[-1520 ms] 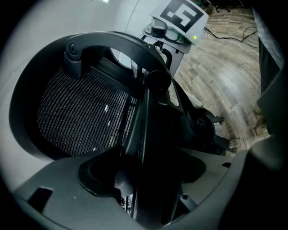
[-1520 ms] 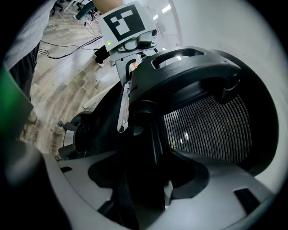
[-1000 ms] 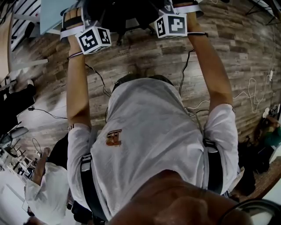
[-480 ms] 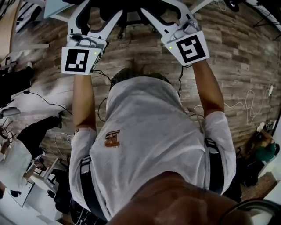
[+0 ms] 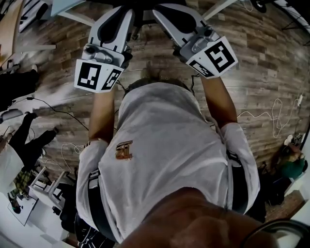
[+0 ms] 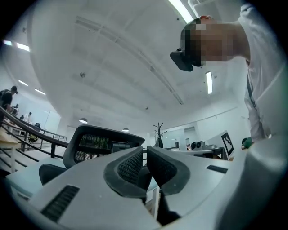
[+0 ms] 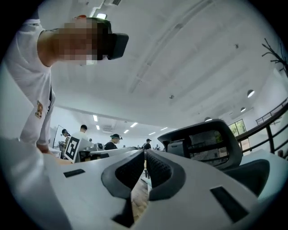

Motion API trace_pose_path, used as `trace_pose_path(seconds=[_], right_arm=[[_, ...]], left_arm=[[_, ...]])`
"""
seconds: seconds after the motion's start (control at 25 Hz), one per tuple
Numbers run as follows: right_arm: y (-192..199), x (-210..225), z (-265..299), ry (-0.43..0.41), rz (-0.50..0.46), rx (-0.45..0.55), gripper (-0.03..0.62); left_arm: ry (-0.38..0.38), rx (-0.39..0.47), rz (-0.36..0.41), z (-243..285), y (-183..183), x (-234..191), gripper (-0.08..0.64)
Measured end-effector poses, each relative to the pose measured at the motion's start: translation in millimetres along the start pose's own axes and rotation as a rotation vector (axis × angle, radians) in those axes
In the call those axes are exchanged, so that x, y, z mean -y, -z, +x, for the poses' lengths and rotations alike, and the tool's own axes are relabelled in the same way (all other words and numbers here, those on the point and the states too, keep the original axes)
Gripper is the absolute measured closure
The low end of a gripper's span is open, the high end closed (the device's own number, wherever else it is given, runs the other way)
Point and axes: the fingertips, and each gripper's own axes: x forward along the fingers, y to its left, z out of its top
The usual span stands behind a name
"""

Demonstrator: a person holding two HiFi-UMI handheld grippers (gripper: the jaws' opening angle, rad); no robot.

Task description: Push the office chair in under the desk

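The black office chair shows its mesh back [image 6: 96,143] in the left gripper view and again [image 7: 202,143] in the right gripper view, standing ahead of both grippers beside a pale desk top [image 7: 270,164]. In the head view only a dark part of the chair [image 5: 139,17] shows at the top edge, next to the desk corner [image 5: 63,5]. My left gripper [image 5: 127,8] [image 6: 145,150] is closing, its pads nearly together with nothing between them. My right gripper [image 5: 162,7] [image 7: 145,152] is shut and empty. Neither touches the chair.
Cables [image 5: 271,109] trail over the wooden floor [image 5: 261,58] on both sides of the person. Other desks with people [image 7: 112,141] stand at the back. A coat stand [image 6: 158,134] and a stair railing [image 6: 31,130] lie behind the chair.
Both grippers have pulled back from the chair toward the person's chest and tilted upward. Their jaws went from wide open to closed, with nothing in them.
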Motion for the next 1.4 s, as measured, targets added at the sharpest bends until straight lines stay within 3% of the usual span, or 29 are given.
trace_pose_path(seconds=[0.52, 1.4], right_arm=[[27.2, -19.9, 26.7, -0.001, 0.041, -0.02, 0.558], [44.0, -23.2, 50.5, 0.024, 0.033, -0.054, 0.558]], left_arm=[[0.075, -0.029, -0.018, -11.2, 17.5, -10.4, 0.541], [0.123, -0.038, -0.011, -19.1, 26.4, -33.5, 0.541]])
